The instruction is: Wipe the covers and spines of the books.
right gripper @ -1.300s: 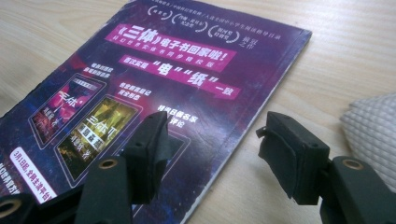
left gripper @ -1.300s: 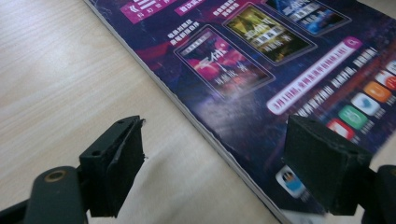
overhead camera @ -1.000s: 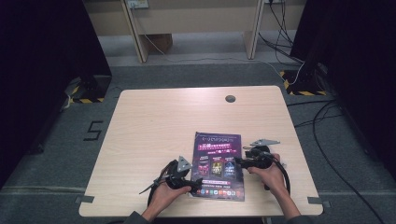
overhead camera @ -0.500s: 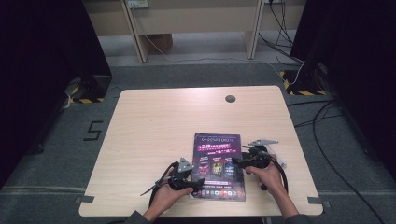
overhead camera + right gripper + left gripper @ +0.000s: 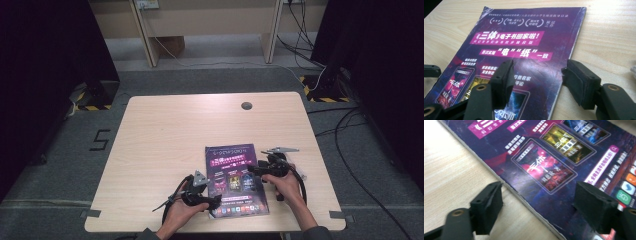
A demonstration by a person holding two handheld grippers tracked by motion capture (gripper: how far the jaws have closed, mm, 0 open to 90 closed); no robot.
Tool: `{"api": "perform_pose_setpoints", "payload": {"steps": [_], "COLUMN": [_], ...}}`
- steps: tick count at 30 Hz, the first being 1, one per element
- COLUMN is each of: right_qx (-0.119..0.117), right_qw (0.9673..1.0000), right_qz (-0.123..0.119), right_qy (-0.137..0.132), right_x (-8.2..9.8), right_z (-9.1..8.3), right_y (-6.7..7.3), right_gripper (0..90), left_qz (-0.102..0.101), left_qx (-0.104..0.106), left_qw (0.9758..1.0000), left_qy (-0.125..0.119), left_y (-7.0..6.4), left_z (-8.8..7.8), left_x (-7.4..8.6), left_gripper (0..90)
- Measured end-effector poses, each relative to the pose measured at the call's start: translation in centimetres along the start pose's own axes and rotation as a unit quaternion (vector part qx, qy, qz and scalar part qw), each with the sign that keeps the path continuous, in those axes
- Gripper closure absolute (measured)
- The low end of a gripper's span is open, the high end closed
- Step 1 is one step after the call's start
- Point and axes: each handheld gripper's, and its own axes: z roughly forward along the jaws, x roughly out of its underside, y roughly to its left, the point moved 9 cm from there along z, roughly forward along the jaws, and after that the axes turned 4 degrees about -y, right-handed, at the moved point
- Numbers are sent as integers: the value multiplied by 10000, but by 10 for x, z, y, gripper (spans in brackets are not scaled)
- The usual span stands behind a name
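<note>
A purple paperback book (image 5: 232,177) lies flat on the wooden table (image 5: 175,130) near its front edge, with Chinese titles on its cover (image 5: 524,35). My left gripper (image 5: 214,200) is at the book's lower left edge. Its jaws have just been opening, and they straddle that edge (image 5: 524,200) with one pad over the table, the other over the cover, neither pressing. My right gripper (image 5: 252,171) is open at the book's right side. In the right gripper view its jaws (image 5: 537,75) stand on either side of the worn right edge.
A round cable hole (image 5: 246,105) sits near the table's far edge. Bare wood stretches behind and to the left of the book. Cables (image 5: 350,125) run over the grey floor at the right. Wooden desk legs (image 5: 145,35) stand beyond the table.
</note>
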Motion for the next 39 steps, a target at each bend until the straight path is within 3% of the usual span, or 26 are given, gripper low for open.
{"api": "perform_pose_setpoints", "payload": {"steps": [2, 3, 9, 16, 20, 21, 22, 24, 25, 28, 30, 35, 38, 39], "right_qx": [-8, 2, 77, 168, 195, 206, 178, 145, 44, -114, -255, -160, -343, -524], "right_qw": [10000, 9999, 9998, 9976, 9976, 9970, 9957, 9954, 9935, 9911, 9903, 9965, 9969, 9966], "right_qz": [-4, 126, 126, 542, 549, 646, 797, 843, 1005, 1113, 1100, 560, 490, 522], "right_qy": [-33, -66, -142, -408, -366, -369, -433, -442, -539, -718, -807, -607, -501, -366], "right_x": [0, 0, 1, 6, 10, 11, 11, 11, 8, 3, -1, 1, 3, 6], "right_z": [0, 0, 0, -4, -7, -9, -10, -11, -15, -21, -27, -27, -31, -30], "right_y": [0, 0, 2, 6, 8, 8, 7, 7, 8, 10, 16, 20, 24, 29], "right_gripper": [398, 396, 383, 391, 405, 419, 430, 436, 449, 474, 504, 548, 631, 665], "left_qz": [108, 175, 210, 265, 282, 282, 284, 292, 297, 302, 297, 293, 300, 310], "left_qx": [60, 104, 168, 221, 216, 213, 213, 219, 230, 237, 234, 230, 237, 229], "left_qw": [9999, 9998, 9996, 9994, 9994, 9994, 9994, 9993, 9993, 9993, 9993, 9993, 9993, 9992], "left_qy": [0, -1, -8, 22, 15, 10, 8, -4, -21, -15, -11, -31, -37, -40], "left_y": [-3, -7, -8, -10, -10, -10, -10, -10, -10, -9, -9, -9, -8, -8], "left_z": [0, 1, 0, -2, -2, -2, -2, -2, -2, -2, -3, -4, -4, -4], "left_x": [0, 1, 1, 3, 4, 4, 4, 4, 4, 4, 5, 5, 6, 6], "left_gripper": [218, 233, 238, 236, 234, 235, 235, 235, 236, 236, 236, 236, 236, 235]}}
